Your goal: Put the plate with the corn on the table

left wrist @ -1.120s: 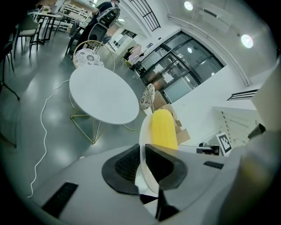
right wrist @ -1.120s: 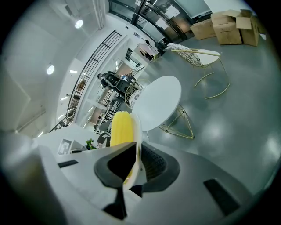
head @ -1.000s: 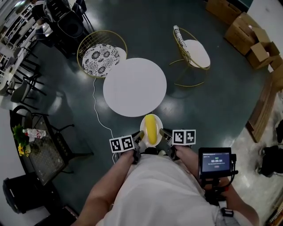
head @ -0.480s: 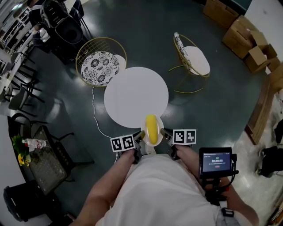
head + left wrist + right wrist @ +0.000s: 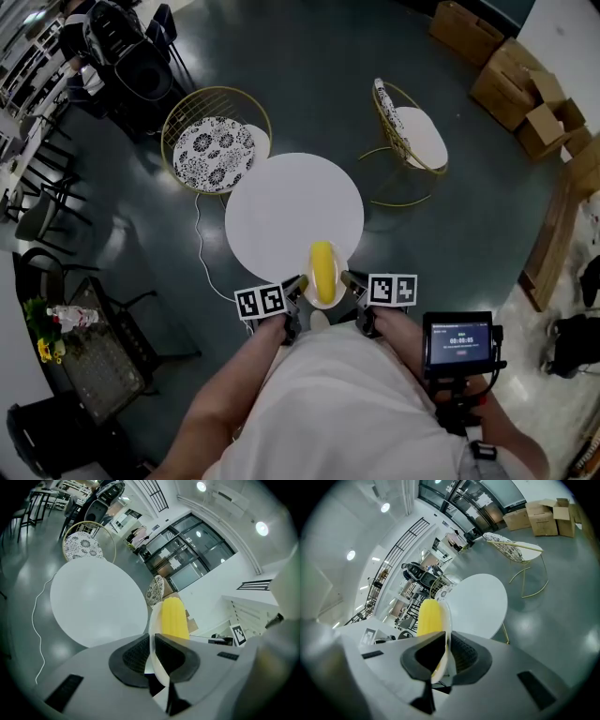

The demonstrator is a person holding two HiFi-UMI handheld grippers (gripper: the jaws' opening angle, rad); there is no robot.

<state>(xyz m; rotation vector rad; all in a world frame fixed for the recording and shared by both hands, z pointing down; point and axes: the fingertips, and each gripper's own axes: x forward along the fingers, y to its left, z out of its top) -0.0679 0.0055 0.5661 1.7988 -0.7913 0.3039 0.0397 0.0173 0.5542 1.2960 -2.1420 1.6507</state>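
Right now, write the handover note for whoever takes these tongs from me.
Left tongs: shut on the left rim of the round white plate.
Right tongs: shut on its right rim.
The yellow corn cob lies on the plate, held at the near edge of the round white table.
Done: plate carried up to the table.
Left: move it over the tabletop, set it down, open both tongs.

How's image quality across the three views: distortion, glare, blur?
Head view: sharp, mild barrel bend, white table nearly blown out, dull sheen on floor. Left gripper view: strong fisheye, black vignette, ceiling lights flare, plate rim soft close up. Right gripper view: same fisheye and vignette; corn reasonably sharp.
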